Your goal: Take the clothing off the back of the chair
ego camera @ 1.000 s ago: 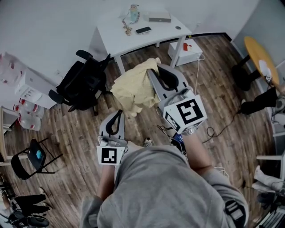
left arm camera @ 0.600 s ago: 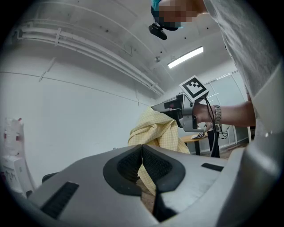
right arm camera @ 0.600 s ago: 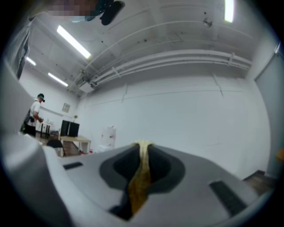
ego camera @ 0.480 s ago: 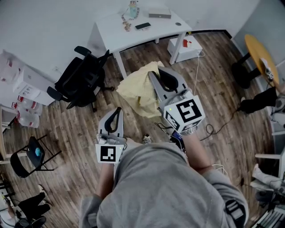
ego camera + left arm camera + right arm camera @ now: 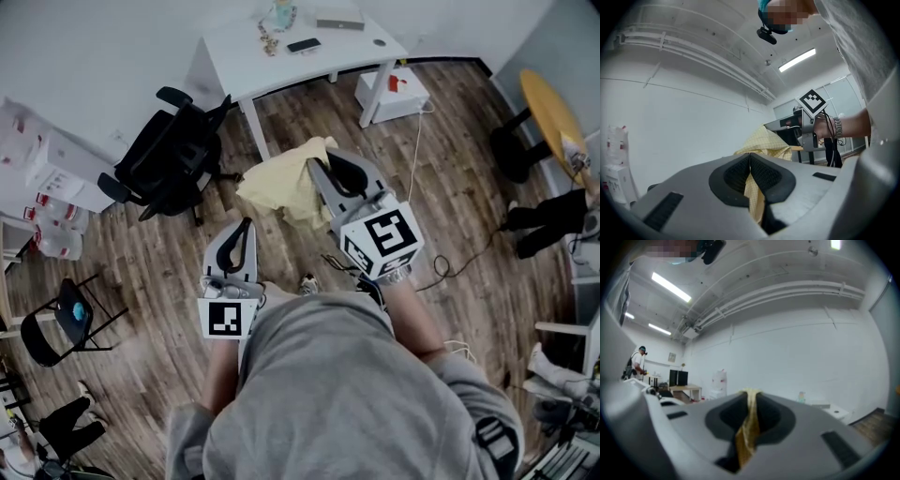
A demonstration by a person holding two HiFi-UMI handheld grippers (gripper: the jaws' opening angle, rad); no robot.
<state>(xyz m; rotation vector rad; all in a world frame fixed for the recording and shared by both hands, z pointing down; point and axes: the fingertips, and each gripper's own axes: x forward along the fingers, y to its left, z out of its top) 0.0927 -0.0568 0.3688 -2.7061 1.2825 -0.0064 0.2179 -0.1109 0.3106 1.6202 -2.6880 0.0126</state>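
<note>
A pale yellow garment [image 5: 281, 186] hangs in the air in front of me, clear of the black office chair [image 5: 169, 164] to its left. My right gripper [image 5: 321, 164] is shut on the garment's upper edge, and a strip of yellow cloth [image 5: 747, 427] runs between its pads. Lower and to the left, my left gripper [image 5: 246, 225] is also shut, with a fold of the same cloth [image 5: 754, 197] pinched between its pads. In the left gripper view the garment [image 5: 771, 143] stretches up toward the right gripper's marker cube [image 5: 813, 101].
A white desk [image 5: 309, 66] with small items stands at the back, with a white box [image 5: 392, 92] under it. A black folding chair [image 5: 56, 323] is at the left and a round wooden table [image 5: 553, 117] at the right. Cables [image 5: 450, 267] trail across the wooden floor.
My right gripper has come down with the garment, which now hangs shorter and more bunched. The left gripper has stayed where it was.
</note>
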